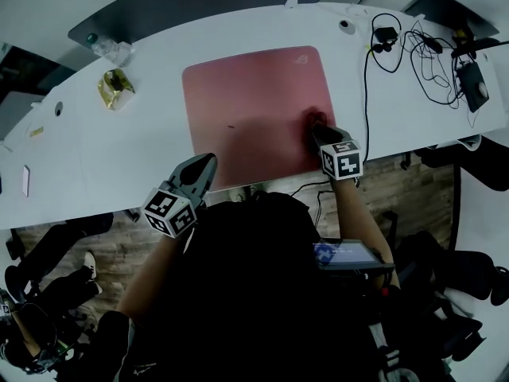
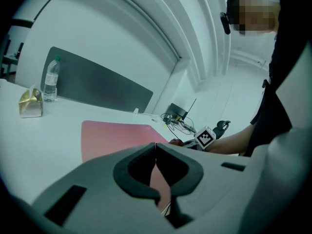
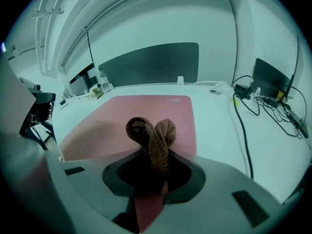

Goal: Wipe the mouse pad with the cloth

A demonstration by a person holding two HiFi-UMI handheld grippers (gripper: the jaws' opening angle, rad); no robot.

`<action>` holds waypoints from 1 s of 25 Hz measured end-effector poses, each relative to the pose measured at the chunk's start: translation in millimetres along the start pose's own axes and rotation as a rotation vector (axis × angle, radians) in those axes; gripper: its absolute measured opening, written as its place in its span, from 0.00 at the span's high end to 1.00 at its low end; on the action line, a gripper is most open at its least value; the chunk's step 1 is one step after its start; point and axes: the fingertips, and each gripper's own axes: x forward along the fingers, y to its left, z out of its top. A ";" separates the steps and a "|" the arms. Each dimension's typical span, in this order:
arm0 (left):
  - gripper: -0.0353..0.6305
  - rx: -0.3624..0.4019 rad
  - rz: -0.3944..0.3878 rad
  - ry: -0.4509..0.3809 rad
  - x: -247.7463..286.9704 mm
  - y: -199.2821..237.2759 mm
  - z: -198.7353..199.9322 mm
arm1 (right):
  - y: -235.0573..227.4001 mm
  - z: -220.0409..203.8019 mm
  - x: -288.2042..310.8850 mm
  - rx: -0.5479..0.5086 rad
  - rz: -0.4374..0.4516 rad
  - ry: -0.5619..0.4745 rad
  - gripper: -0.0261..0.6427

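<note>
pink mouse pad (image 1: 246,110), one; one brown cloth (image 3: 151,135) pinched by right gripper (image 3: 160,177).

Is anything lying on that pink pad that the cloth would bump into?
Nothing visible. The right gripper holds the cloth over the near right part of the mouse pad; the rest looks bare. Only the left gripper sits by its near left corner.

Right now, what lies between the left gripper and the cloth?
Only bare mouse pad: in the head view nothing sits between the left gripper and the cloth in the right gripper.
</note>
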 end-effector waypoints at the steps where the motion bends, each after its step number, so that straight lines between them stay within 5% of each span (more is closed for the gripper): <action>1: 0.93 -0.001 -0.002 0.001 3.0 -0.5 1.4 | -8.8 -0.5 -2.3 0.011 -0.014 -0.005 0.79; 10: 0.93 0.020 -0.025 0.014 29.7 -8.4 9.1 | -65.1 -11.5 -21.8 0.070 -0.111 -0.011 0.79; 20: 0.93 0.022 0.004 0.011 37.2 -5.3 10.7 | -109.2 7.0 -37.4 -0.003 -0.237 -0.036 0.79; 25: 0.93 0.020 0.038 -0.005 31.1 -4.2 10.5 | -119.8 20.8 -25.8 -0.032 -0.218 -0.028 0.79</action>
